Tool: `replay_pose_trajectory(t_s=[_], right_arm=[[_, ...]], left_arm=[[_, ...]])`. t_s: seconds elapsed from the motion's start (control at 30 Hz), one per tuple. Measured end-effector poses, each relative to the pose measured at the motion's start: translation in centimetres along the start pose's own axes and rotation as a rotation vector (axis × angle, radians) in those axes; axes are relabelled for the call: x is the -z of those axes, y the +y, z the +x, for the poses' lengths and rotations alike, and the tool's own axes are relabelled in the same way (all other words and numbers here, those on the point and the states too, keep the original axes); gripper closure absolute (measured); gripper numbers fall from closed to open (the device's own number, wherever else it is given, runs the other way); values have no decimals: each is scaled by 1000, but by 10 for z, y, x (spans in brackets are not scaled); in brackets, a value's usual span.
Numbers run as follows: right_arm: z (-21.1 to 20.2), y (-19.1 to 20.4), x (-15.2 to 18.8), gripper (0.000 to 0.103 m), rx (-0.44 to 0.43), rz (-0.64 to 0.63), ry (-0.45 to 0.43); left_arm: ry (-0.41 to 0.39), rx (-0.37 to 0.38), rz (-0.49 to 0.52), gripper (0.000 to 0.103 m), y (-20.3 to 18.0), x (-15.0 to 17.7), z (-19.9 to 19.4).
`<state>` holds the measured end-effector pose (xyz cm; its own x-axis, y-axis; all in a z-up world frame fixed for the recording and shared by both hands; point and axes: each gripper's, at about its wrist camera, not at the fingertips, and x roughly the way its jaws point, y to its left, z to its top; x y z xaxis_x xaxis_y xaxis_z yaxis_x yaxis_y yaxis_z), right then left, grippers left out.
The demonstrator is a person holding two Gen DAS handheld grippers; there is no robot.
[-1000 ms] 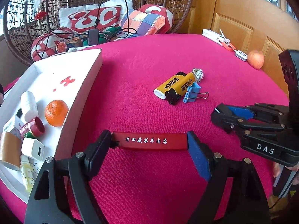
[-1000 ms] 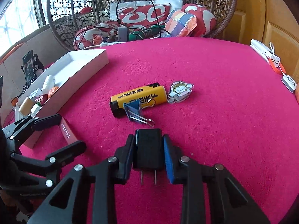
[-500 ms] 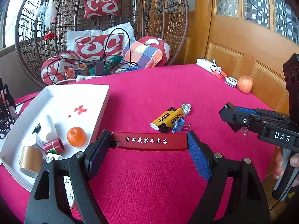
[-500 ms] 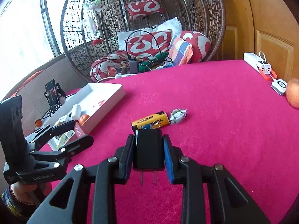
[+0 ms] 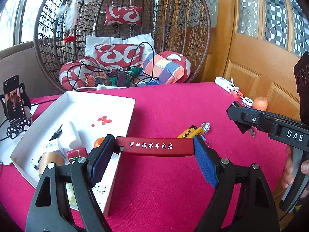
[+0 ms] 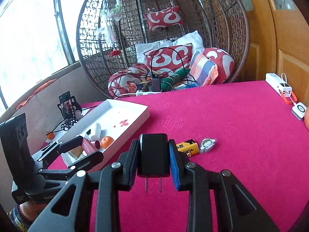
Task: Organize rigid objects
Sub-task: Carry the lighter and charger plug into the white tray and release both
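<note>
1. Table centre and right: open cloth, free passage.
2. Yellow lighter and cartoon charm lie mid-table, low obstacles.
3. White tray on the left: far half bare, near end crowded with small items.
4. Hanging chair blocks the table's far edge.

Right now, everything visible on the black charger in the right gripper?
The black charger is a small rectangular wall plug with rounded corners and a glossy, plastic-looking shell. Two flat metal prongs stick out of its near end, toward the camera. The right gripper is shut on it, one pad pressed against each long side, and holds it clear above the pink tablecloth. Nothing else touches it. In the left wrist view it shows edge-on at the jaw tips, prongs angled downward.
</note>
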<state>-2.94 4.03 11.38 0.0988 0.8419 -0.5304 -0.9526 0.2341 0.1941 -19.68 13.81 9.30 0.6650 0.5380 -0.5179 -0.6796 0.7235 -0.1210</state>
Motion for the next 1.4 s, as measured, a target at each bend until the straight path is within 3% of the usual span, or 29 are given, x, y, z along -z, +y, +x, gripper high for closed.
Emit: replay_pose_trajectory(t_s=[0.43, 0.67, 1.03, 1.2, 1.4], right_arm=[[20, 44, -27, 74, -48, -68, -7], [45, 74, -30, 74, -89, -112, 42], [91, 106, -33, 74, -101, -173, 110], [118, 121, -35, 74, -103, -183, 130], [154, 137, -27, 74, -104, -186, 167]], left_arm=[[-48, -56, -89, 21, 43, -3, -18], [-64, -94, -130, 21, 64, -3, -23], [-89, -200, -218, 21, 126, -14, -21], [-61, -236, -318, 21, 178, -20, -14], [-4, -270, -322, 21, 196, -20, 11]])
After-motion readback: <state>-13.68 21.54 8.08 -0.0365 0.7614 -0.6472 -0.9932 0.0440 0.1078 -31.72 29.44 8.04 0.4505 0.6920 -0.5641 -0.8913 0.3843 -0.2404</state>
